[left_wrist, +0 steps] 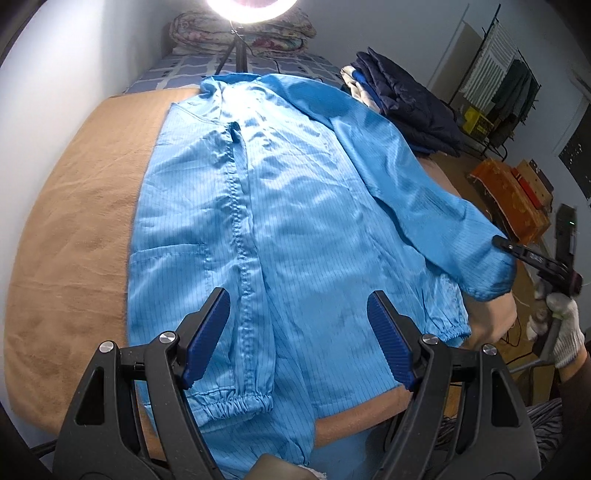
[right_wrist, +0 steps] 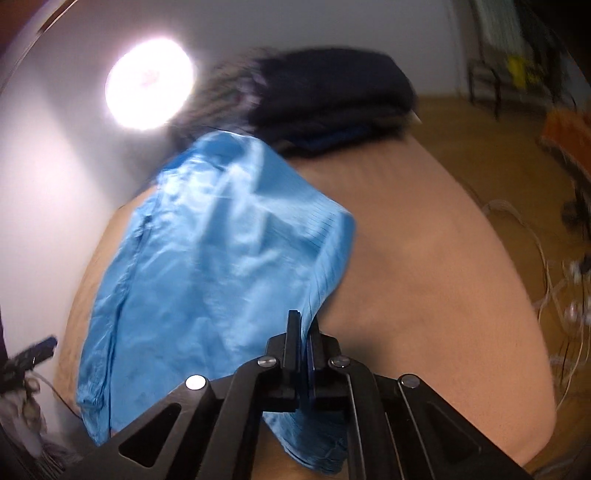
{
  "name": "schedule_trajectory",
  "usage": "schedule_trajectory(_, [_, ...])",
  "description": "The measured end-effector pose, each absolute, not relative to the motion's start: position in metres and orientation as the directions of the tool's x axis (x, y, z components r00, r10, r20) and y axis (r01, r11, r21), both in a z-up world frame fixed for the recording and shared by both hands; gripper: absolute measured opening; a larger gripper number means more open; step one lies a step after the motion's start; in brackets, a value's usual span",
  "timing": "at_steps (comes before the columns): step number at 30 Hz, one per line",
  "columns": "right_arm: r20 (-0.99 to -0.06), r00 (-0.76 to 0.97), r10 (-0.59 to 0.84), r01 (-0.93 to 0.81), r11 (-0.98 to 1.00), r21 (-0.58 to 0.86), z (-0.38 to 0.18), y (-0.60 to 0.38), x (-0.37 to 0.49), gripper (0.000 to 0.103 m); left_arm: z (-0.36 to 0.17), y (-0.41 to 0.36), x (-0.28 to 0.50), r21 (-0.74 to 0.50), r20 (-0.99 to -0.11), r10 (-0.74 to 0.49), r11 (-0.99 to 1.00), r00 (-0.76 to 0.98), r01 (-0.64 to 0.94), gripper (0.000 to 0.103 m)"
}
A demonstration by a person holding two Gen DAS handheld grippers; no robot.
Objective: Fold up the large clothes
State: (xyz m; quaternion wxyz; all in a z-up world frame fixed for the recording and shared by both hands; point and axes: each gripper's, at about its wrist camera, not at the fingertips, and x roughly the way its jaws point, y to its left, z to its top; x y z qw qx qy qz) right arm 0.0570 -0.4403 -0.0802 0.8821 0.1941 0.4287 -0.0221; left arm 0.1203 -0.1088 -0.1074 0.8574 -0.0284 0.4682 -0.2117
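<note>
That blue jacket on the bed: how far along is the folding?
Early on. The blue jacket lies spread flat, front up, on the tan blanket, and one sleeve already lies along its body. In hand: the right gripper has its jaws shut on the other sleeve's cuff, held up off the bed. The left gripper hovers open above the hem. The body itself is still unfolded.

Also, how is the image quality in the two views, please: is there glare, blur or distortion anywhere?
Left wrist view: sharp, but the round white lamp burns out at the top, glare shines on the light blue striped jacket, and the fisheye bends the tan padded table. Right wrist view: motion-blurred, worst on the dark folded clothes pile; the lamp is a white blob.
</note>
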Motion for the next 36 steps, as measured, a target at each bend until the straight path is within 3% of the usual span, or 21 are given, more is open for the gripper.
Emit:
schedule_trajectory(8, [-0.733, 0.644, 0.219, -0.1, 0.974, 0.203, -0.044, -0.339, 0.058, 0.0, -0.102, -0.093, 0.127, -0.285, -0.772, -0.395, 0.915, 0.498, 0.284, 0.079])
schedule_trajectory(15, [-0.787, 0.539, 0.3, -0.335, 0.934, 0.126, -0.066, -0.254, 0.047, 0.0, -0.105, -0.085, 0.131, -0.31, -0.77, -0.398, 0.917, 0.499, 0.252, 0.079])
schedule_trajectory(24, [-0.848, 0.38, 0.37, -0.511, 0.848, 0.141, -0.099, -0.205, 0.033, 0.0, -0.119, -0.091, 0.134, -0.331, -0.787, -0.415, 0.909, 0.457, 0.254, 0.079])
schedule_trajectory(25, [-0.852, 0.358, 0.382, -0.529, 0.835, 0.152, -0.102, -0.201, 0.03, 0.001, -0.122, -0.093, 0.134, -0.337, -0.79, -0.421, 0.906, 0.446, 0.257, 0.079])
schedule_trajectory(28, [-0.841, 0.344, 0.418, -0.544, 0.819, 0.184, -0.098, -0.204, 0.02, 0.031, -0.13, -0.099, 0.132, -0.356, -0.796, -0.441, 0.895, 0.415, 0.269, 0.079])
schedule_trajectory(32, [-0.765, 0.355, 0.538, -0.517, 0.794, 0.319, -0.079, -0.233, 0.015, 0.032, -0.139, -0.109, 0.13, -0.4, -0.796, -0.484, 0.872, 0.363, 0.283, 0.079])
schedule_trajectory(36, [-0.733, 0.433, 0.525, -0.387, 0.843, 0.374, -0.072, -0.272, 0.025, 0.032, -0.153, -0.126, 0.127, -0.428, -0.808, -0.508, 0.855, 0.299, 0.295, 0.079])
